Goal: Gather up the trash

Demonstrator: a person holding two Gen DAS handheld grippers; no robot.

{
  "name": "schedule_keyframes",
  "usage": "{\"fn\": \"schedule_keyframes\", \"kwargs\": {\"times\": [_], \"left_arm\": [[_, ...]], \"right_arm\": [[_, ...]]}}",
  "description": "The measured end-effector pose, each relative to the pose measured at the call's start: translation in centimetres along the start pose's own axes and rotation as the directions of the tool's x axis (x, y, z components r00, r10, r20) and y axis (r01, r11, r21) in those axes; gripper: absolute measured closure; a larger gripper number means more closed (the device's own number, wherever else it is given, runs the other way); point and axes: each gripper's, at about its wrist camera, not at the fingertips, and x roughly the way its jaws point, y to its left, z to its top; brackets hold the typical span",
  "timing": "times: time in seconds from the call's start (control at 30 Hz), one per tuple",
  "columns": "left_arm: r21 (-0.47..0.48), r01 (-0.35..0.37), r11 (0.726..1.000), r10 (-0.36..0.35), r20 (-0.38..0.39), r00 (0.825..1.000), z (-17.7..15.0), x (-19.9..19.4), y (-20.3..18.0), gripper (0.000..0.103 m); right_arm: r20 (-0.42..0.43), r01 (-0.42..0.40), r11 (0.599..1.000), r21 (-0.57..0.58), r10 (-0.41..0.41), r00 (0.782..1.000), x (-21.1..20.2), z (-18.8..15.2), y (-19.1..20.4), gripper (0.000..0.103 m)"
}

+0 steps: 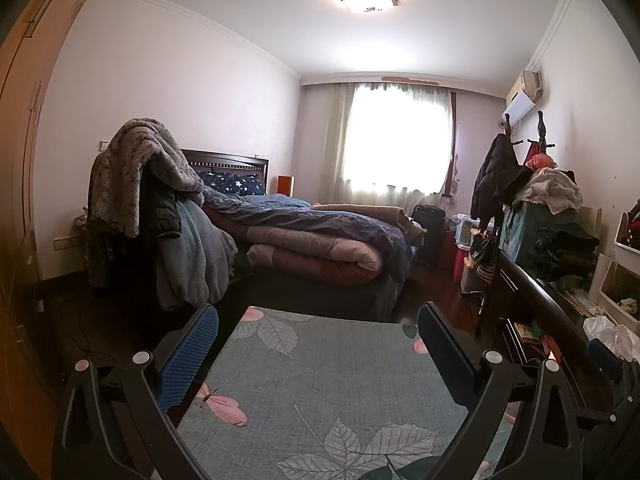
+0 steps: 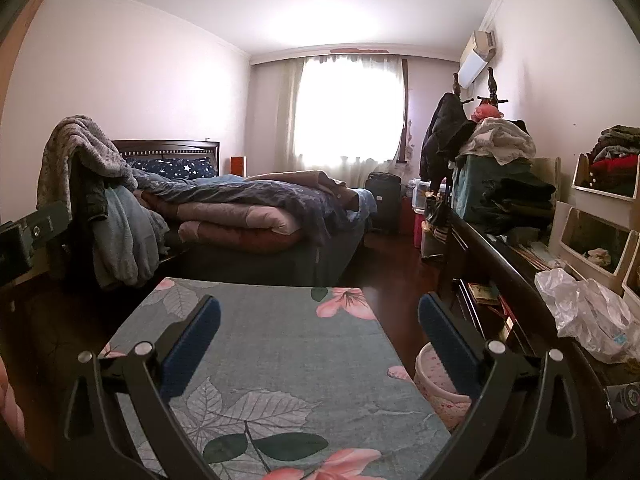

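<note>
Both of your grippers are raised and level, looking down the length of a bedroom over a grey-green rug [image 1: 320, 380] printed with leaves and pink flowers. Your left gripper [image 1: 318, 334] has its blue-padded fingers spread wide apart with nothing between them but the rug beyond, and your right gripper [image 2: 319, 322] stands the same way, fingers wide and empty. The nearest thing that looks like trash is a crumpled clear plastic bag [image 2: 588, 312]: in the right wrist view it lies on top of the dark wooden cabinet [image 2: 516, 276] along the right wall, to the right of your right gripper and outside its fingers, apart from them. In the left wrist view the same bag shows only as a white crumple at the far right edge [image 1: 612, 336], well to the right of your left gripper. Low on the floor, just beside the right edge of the rug and partly hidden behind your right gripper's right finger [image 2: 444, 340], stands a pink speckled bin [image 2: 432, 380]; you cannot tell from here what is in it. Behind the bag, white storage bins [image 2: 592, 240] hold folded clothes against the wall. Ahead of both grippers, past the rug's far edge, is the bed [image 1: 320, 240] heaped with folded quilts, well apart from either gripper.
</note>
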Motion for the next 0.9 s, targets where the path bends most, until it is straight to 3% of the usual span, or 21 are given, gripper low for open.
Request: {"fn": "schedule_keyframes", "kwargs": {"times": [0.9], "left_arm": [[-0.01,0.02,1.0,-0.021,-0.048,0.999,-0.2,2.3,0.9,0.004]], "right_arm": [[-0.044,0.001,1.0,0.003,-0.001,0.999,1.8,-1.2,-0.4,0.003]]}}
